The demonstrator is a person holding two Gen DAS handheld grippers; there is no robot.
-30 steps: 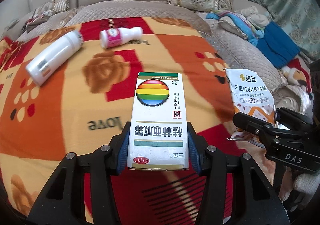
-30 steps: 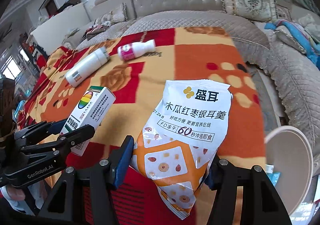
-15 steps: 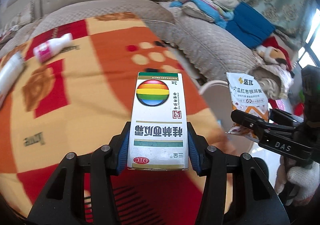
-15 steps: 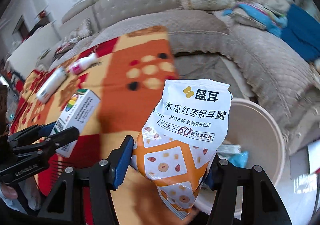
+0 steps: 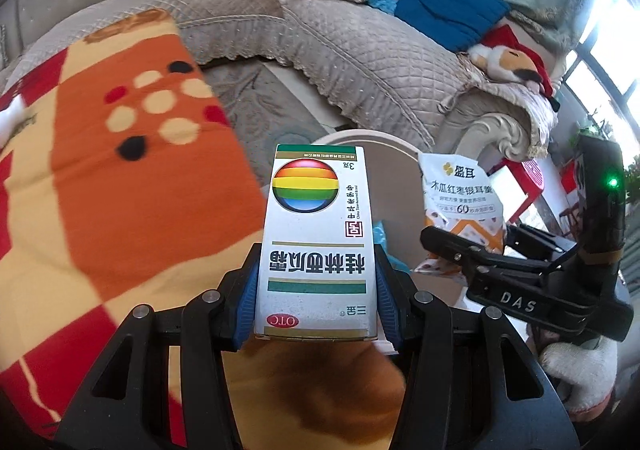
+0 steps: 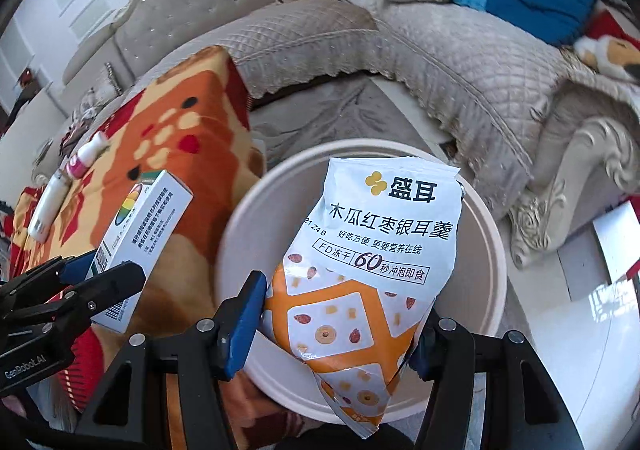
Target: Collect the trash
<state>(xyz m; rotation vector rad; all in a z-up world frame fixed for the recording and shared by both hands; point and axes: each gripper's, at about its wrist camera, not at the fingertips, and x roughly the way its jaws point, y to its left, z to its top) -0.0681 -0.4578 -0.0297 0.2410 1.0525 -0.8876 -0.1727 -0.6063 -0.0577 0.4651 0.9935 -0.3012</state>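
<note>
The left claw (image 5: pixel 316 290) grips a white medicine box (image 5: pixel 316 246) and the right claw (image 6: pixel 340 306) grips a snack pouch (image 6: pixel 372 262), both poised over the round bin (image 6: pixel 492 250) past the blanket's (image 5: pixel 132 186) edge.

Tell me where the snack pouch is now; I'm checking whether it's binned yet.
The snack pouch is clamped in the right hand-held gripper, over the white bin, right of the medicine box.
</note>
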